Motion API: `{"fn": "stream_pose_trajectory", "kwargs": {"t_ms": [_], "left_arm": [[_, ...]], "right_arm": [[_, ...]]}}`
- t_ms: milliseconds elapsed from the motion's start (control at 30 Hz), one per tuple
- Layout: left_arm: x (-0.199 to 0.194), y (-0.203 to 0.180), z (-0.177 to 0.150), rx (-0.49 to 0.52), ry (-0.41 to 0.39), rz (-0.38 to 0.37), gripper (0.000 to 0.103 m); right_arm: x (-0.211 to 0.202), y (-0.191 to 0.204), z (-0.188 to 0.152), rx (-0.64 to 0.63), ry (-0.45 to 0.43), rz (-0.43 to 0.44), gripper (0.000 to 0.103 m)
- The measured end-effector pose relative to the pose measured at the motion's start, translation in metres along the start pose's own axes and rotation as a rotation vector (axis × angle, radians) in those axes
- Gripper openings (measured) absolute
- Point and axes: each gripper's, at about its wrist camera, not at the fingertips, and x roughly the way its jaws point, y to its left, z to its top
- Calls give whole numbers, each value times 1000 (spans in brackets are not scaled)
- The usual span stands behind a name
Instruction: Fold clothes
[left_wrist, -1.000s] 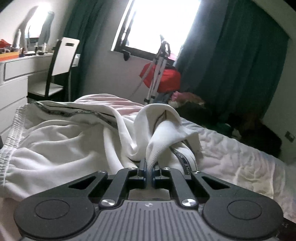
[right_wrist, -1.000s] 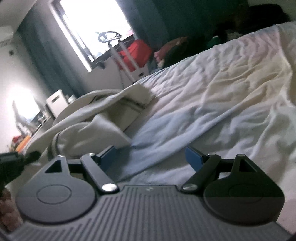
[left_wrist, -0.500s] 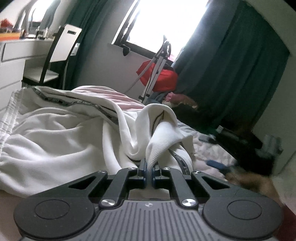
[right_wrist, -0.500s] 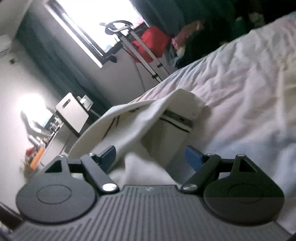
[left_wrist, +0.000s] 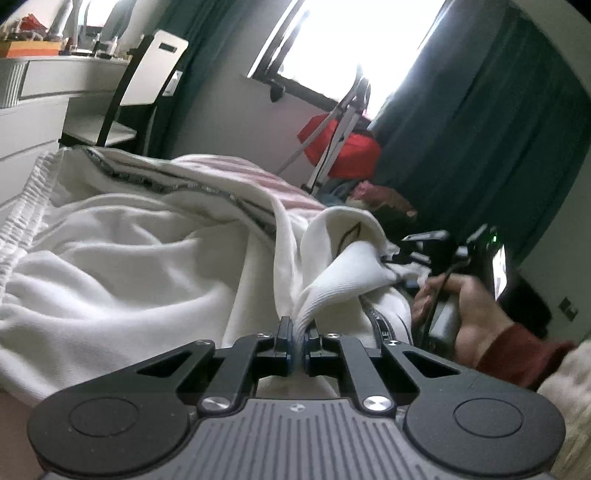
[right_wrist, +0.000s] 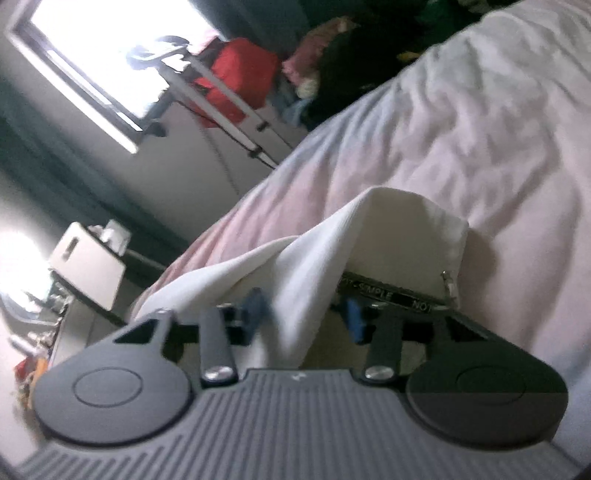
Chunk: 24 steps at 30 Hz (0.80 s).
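A white garment (left_wrist: 129, 258) with an elastic waistband and a black printed tape lies bunched on the bed. My left gripper (left_wrist: 298, 329) is shut on its ribbed cuff, which rises from between the pads. In the right wrist view a raised fold of the same garment (right_wrist: 388, 229) hangs between the blue pads of my right gripper (right_wrist: 303, 317). Its jaws are closing, and a gap still shows beside the right pad. In the left wrist view, a hand (left_wrist: 465, 299) in a red sleeve holds that gripper at the cuff's far side.
The pale pink bed sheet (right_wrist: 480, 129) stretches wrinkled to the right. A white chair (left_wrist: 155, 66) and a desk (left_wrist: 44, 85) stand at the left. A tripod with a red bag (left_wrist: 343, 147) stands under the window, beside dark green curtains (left_wrist: 480, 129).
My right gripper has swept left across the bed to the garment's raised fold and its jaws have narrowed around it. The right hand has come into the left wrist view. My left gripper keeps its grip.
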Motion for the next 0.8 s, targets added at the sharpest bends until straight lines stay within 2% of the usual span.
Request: {"fn": "stream_pose_trajectory", "kwargs": {"t_ms": [33, 67, 133, 267, 367, 500, 633, 733, 800], "left_arm": [[0, 0, 0, 1, 0, -1, 6], [0, -1, 0, 3, 0, -2, 6], [-1, -2, 0, 12, -3, -3, 6], [-6, -8, -2, 23, -19, -10, 6], [-11, -12, -1, 46, -46, -42, 7], [-22, -39, -12, 138, -67, -107, 10], [-30, -73, -31, 257, -89, -150, 12], [-23, -91, -47, 275, -42, -177, 12], [-12, -101, -59, 303, 1, -160, 11]], "right_arm": [[1, 3, 0, -3, 1, -6, 23], [2, 5, 1, -11, -4, -15, 11], [-7, 11, 4, -43, -39, -23, 7], [-42, 18, 19, -143, -121, -41, 6], [-82, 17, 40, -161, -189, -29, 6], [-143, 6, 69, -183, -258, -11, 6], [-217, -20, 86, -233, -395, -3, 6], [-268, -51, 88, -235, -484, -5, 6], [-291, -83, 82, -186, -486, -24, 6]]}}
